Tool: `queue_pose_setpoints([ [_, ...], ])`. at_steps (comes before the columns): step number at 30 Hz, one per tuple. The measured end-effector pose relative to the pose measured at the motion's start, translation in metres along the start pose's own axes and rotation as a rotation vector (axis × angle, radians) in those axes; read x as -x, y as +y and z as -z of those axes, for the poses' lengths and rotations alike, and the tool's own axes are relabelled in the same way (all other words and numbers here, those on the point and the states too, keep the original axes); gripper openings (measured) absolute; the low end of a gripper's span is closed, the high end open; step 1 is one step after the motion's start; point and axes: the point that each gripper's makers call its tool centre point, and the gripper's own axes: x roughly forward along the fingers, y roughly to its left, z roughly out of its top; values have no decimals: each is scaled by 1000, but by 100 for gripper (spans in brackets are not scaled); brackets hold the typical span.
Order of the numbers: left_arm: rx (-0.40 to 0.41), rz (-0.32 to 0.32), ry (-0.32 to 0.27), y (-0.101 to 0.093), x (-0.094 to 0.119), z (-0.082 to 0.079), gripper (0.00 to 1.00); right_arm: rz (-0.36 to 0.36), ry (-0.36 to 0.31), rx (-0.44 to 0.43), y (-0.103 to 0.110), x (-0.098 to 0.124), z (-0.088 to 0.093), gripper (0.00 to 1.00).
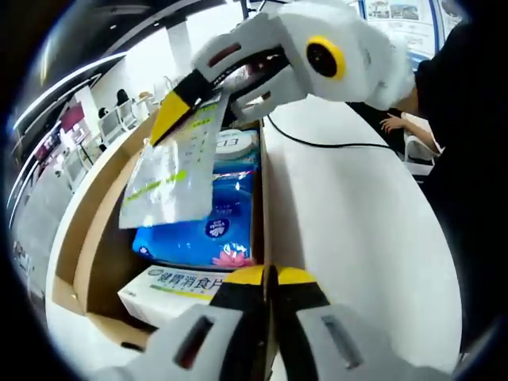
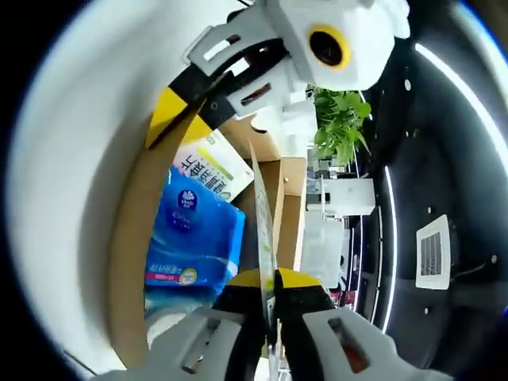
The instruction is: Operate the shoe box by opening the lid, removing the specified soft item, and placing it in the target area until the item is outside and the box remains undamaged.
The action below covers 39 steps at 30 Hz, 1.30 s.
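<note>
Left gripper view: an open cardboard shoe box (image 1: 95, 238) sits on a white table (image 1: 357, 222), packed with a blue tissue pack (image 1: 206, 226), a white carton with green print (image 1: 171, 290) at its near end and a white-and-blue package (image 1: 236, 145) at its far end. A black cable (image 1: 325, 143) runs across the tabletop, and a person's hand (image 1: 397, 123) rests at the table's far edge. The left gripper (image 1: 266, 278), jaws drawn together, pinches the box's right-hand wall (image 1: 259, 190). The right gripper (image 1: 184, 99) reaches in from above, its yellow-tipped jaws clamped on the top edge of a clear plastic pouch (image 1: 171, 171), which hangs above the box's contents.

Right gripper view: the pouch (image 2: 263, 230) appears edge-on, rising from the right gripper (image 2: 268, 282), whose jaws are closed on it. Beyond lie the tissue pack (image 2: 190, 230) and carton (image 2: 210, 167) inside the box (image 2: 127, 262). The left gripper (image 2: 178, 111) grips the box's rim. A green potted plant (image 2: 341, 119) stands in the background.
</note>
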Motion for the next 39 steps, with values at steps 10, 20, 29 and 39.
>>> queue_pose_setpoints([
  [10, 1, -1, 2, 1, 0, 0, 2, 85, 97, -31, -31, 56, 56, 1],
  [20, 3, -2, 3, 4, -1, 0, 2, 101, 201, -58, -35, 97, 119, 1],
  [29, 3, -1, 2, 4, -1, -1, 2, 102, 210, -93, -24, 100, 158, 1],
  [39, 3, -3, 2, 4, 0, 0, 2, 21, 239, -151, 15, 86, 194, 1],
])
